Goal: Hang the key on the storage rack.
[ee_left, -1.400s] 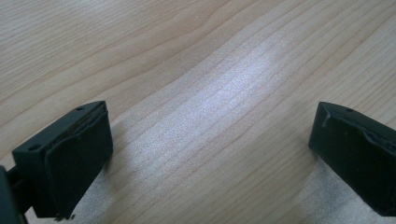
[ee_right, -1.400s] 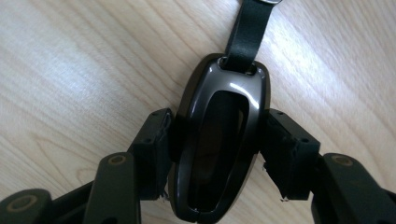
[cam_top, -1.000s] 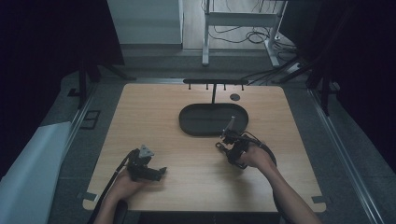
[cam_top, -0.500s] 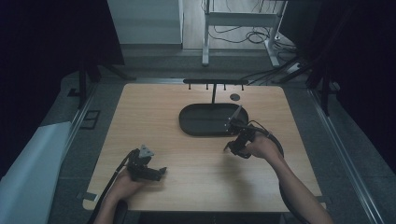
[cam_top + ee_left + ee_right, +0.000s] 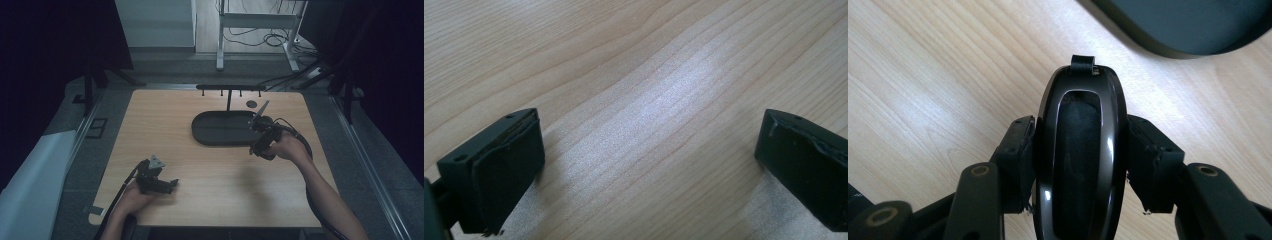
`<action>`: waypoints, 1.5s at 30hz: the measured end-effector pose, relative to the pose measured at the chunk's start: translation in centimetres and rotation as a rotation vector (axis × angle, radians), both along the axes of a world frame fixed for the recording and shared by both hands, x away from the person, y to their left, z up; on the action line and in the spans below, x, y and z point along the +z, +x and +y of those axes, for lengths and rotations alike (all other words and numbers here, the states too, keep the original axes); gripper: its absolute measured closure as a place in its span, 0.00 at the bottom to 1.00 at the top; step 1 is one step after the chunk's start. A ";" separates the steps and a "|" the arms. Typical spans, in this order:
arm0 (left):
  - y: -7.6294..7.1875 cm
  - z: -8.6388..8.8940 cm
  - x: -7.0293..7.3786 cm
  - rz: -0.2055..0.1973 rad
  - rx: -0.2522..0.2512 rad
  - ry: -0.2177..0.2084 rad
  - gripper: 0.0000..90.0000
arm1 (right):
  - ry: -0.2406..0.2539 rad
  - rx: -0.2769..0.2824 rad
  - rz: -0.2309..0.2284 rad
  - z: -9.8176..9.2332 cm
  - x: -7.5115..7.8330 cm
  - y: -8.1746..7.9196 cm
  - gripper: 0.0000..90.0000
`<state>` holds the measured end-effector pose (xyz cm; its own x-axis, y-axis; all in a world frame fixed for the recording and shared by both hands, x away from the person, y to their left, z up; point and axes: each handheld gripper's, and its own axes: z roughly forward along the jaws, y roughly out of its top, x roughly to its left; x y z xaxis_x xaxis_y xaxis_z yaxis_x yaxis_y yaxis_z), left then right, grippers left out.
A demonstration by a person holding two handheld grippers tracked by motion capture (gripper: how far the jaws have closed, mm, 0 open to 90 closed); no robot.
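My right gripper (image 5: 1080,152) is shut on a glossy black oval object (image 5: 1079,105) with a small strap tab at its far end. Both pads (image 5: 1017,155) press on its sides. From above, that gripper (image 5: 259,146) hangs over the table just off the right end of a black oval tray (image 5: 220,127), whose curved rim (image 5: 1148,47) lies beyond the held object. My left gripper (image 5: 169,185) rests near the front left of the wooden table (image 5: 165,125). Its jaws (image 5: 649,165) stand wide apart over bare wood with nothing between them.
A black rack with short pegs (image 5: 230,89) stands behind the tray at the table's back edge. A small dark disc (image 5: 251,104) lies beside its post. Cables trail from both grippers. Beyond the table are dark floor and stands.
My right hand has risen and moved right and back along the tray's right end, carrying the black object. The left hand has stayed put.
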<state>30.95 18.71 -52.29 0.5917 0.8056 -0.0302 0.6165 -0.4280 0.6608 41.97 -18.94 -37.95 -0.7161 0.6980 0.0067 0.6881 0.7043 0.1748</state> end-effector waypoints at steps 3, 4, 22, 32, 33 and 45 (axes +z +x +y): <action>0.0 0.0 0.0 0.000 0.000 0.000 0.00 | 0.004 -0.015 -0.006 -0.4 0.8 0.5 0.54; 0.0 0.0 0.0 0.000 0.000 0.000 0.00 | 0.008 -0.018 -0.008 -0.6 1.1 0.6 0.54; 0.0 0.0 0.0 0.005 -0.003 0.002 0.00 | 0.036 -0.112 -0.051 -2.1 6.0 3.7 0.54; 0.0 0.0 0.0 0.004 -0.005 0.005 0.00 | 0.034 -0.166 -0.057 -2.3 7.7 5.7 0.54; 0.0 0.0 0.0 0.004 -0.005 0.004 0.00 | 0.034 -0.175 -0.058 -2.3 7.9 5.9 0.54; 0.0 0.0 0.0 0.003 -0.003 0.002 0.00 | 0.043 -0.220 -0.082 -2.1 10.0 7.9 0.54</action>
<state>30.97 18.73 -52.27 0.5941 0.8038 -0.0303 0.6171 -0.4313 0.6582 49.85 -21.05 -28.00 -0.5465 0.8373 -0.0124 0.8061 0.5300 0.2632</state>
